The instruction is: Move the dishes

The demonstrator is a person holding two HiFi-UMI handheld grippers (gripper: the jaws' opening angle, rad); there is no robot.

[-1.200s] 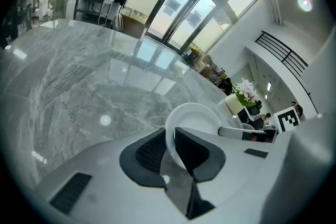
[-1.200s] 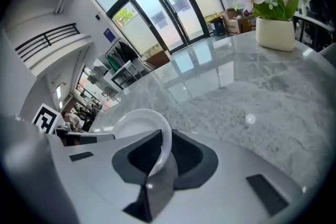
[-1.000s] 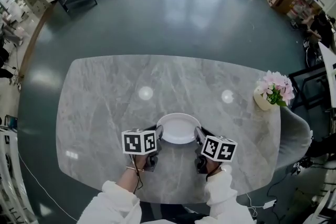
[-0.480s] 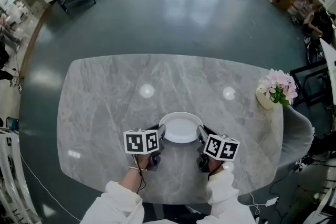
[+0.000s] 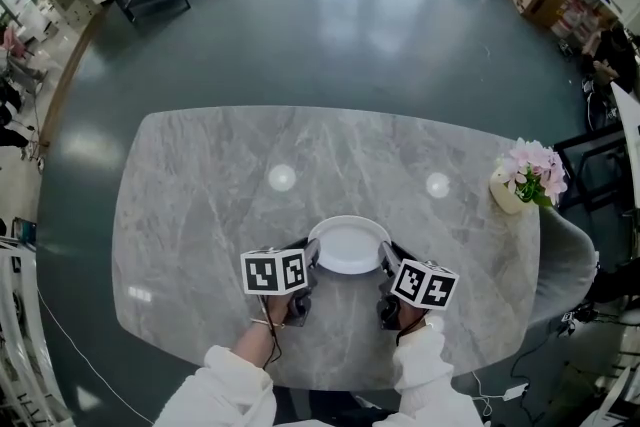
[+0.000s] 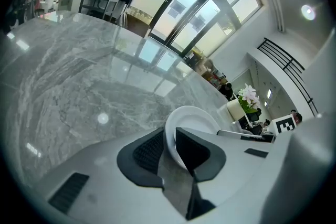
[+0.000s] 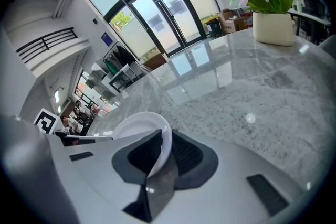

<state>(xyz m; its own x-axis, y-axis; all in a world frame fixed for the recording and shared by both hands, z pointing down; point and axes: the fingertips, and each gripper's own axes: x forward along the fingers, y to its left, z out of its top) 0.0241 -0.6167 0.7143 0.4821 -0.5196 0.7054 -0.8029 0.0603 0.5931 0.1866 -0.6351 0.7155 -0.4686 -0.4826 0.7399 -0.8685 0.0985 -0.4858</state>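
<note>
Two grips: left tongs (image 6: 169, 136), right tongs (image 7: 167, 136) clamp plate (image 5: 348, 243) | rim hidden inside jaws

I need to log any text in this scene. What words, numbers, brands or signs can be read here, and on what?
No text here can be read.
left marker cube and right marker cube: black-and-white square patterns, not letters.
blue sign beside the windows: too small to read.
white plate and flower pot: no print visible.
</note>
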